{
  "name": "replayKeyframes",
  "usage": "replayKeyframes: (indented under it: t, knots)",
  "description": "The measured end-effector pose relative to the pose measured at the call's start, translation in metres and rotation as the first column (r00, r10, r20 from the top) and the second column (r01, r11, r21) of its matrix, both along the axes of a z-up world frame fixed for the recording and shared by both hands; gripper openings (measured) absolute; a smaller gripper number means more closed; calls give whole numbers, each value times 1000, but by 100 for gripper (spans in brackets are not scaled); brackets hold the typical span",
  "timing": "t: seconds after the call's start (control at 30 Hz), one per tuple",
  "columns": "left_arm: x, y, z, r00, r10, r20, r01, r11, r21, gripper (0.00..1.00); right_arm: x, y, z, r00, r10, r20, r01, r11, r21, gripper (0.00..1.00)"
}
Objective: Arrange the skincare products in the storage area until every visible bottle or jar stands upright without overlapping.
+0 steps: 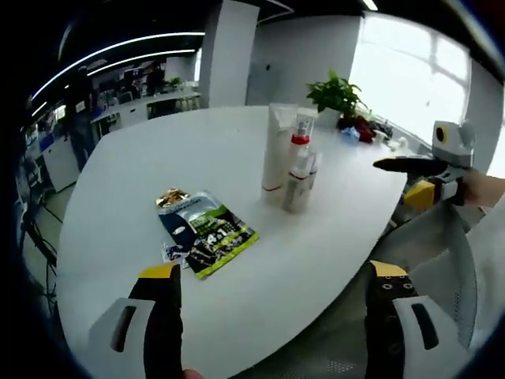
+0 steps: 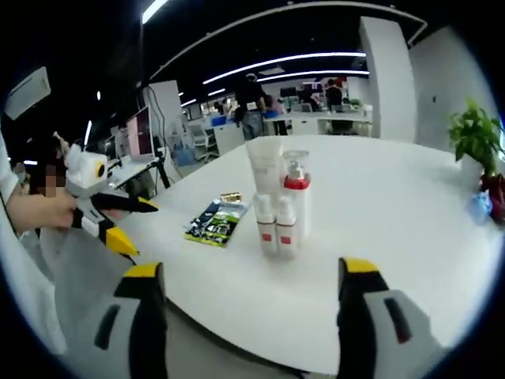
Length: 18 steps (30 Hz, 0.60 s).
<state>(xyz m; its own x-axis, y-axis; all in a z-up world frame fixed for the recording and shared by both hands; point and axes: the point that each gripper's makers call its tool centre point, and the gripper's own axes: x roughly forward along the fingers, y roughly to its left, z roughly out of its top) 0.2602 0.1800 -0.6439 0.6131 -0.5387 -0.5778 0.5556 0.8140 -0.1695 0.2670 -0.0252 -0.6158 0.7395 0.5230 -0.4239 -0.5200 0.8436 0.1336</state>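
Observation:
On the white table (image 1: 126, 181) a tall white tube (image 1: 276, 150) stands upright, and a clear pump bottle with a red collar (image 1: 299, 154) and two small white bottles (image 1: 297, 185) stand close against it. From the right gripper view the same tube (image 2: 267, 167), pump bottle (image 2: 297, 197) and small bottles (image 2: 276, 225) stand in a tight group. Flat sachets (image 1: 207, 229) lie on the table, also sachets (image 2: 218, 221). My left gripper (image 1: 272, 288) is open short of the sachets. My right gripper (image 2: 252, 288) is open before the bottles. The right gripper (image 1: 430, 170) and the left gripper (image 2: 110, 213) each show in the other view.
A potted green plant (image 1: 338, 93) and small red and blue items (image 1: 357, 130) stand at the table's far edge by the window. The plant (image 2: 473, 130) shows at right too. Desks, monitors and people fill the office behind. A hand (image 2: 39, 209) holds the left gripper.

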Motion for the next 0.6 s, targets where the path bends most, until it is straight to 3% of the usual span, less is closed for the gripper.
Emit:
replayKeyframes:
  t: [0.1,0.13,0.17,0.33,0.6]
  knots:
    - [-4,6,1,1000,18,0,-18,1000,0,97,1,0,5,999,-18,29,17,1000,17,90]
    - [-6,8,2,999,33,-6,-33,999,-14,97,6,-2,16,994,-52,95,48,998,50,90]
    - [-7,8,4,999,37,-8,-37,999,-30,97,6,-2,19,993,-63,105,55,996,71,90]
    - [-9,13,9,998,66,1,-65,997,-38,97,7,-5,14,994,-74,82,68,995,70,92]
    - [-2,12,10,996,92,17,-91,995,-50,97,9,-8,15,990,-92,103,86,994,61,91]
